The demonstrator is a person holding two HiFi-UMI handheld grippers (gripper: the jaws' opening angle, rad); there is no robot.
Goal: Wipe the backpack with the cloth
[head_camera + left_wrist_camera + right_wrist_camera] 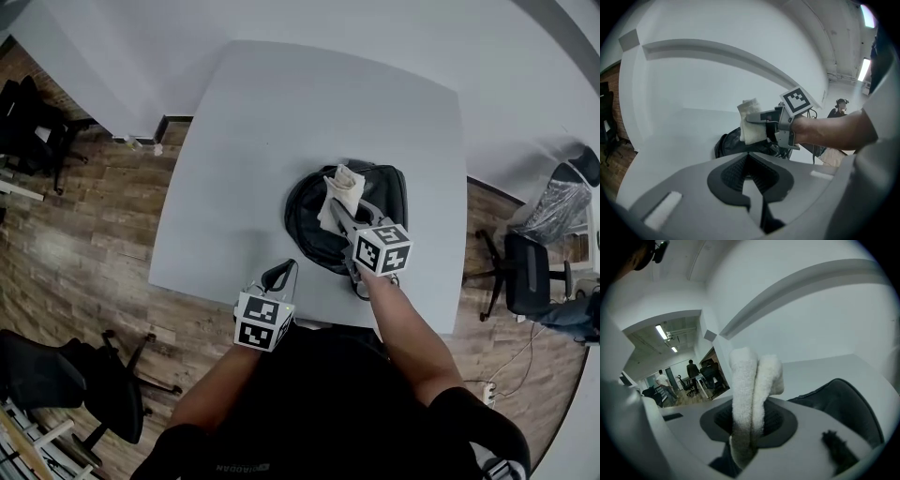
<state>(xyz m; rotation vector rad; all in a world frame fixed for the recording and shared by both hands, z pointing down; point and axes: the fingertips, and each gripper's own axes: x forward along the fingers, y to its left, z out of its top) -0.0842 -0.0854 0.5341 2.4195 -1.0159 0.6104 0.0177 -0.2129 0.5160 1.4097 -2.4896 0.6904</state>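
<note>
- One grey table (281, 141) fills the middle of the head view. Its near edge is hidden behind the person's arms and body.
- Three black office chairs (56, 375) stand around it on the wooden floor (84, 234). The one at upper left is partly cut off by the picture edge.
- One black backpack (305, 225) lies on the near right part of the table. Its middle is covered by the cloth and the right claw. In the left gripper view only a dark sliver of the backpack (729, 143) shows. In the right gripper view the backpack (843, 404) runs out of the picture at the right.
- Two people (693, 369) stand far off in the right gripper view, too small to make out.
- Two claws are in view. The right claw (337, 208) is clamped on the cloth over the backpack. The left claw (278, 277) sits at the near table edge, well apart from the backpack. Its jaws are together with nothing between them.
- One white, folded cloth (343, 186) sticks up out of the right claw. The cloth (750, 399) hides the gap between the jaws. Whether its lower edge (751, 133) touches the backpack cannot be told.
</note>
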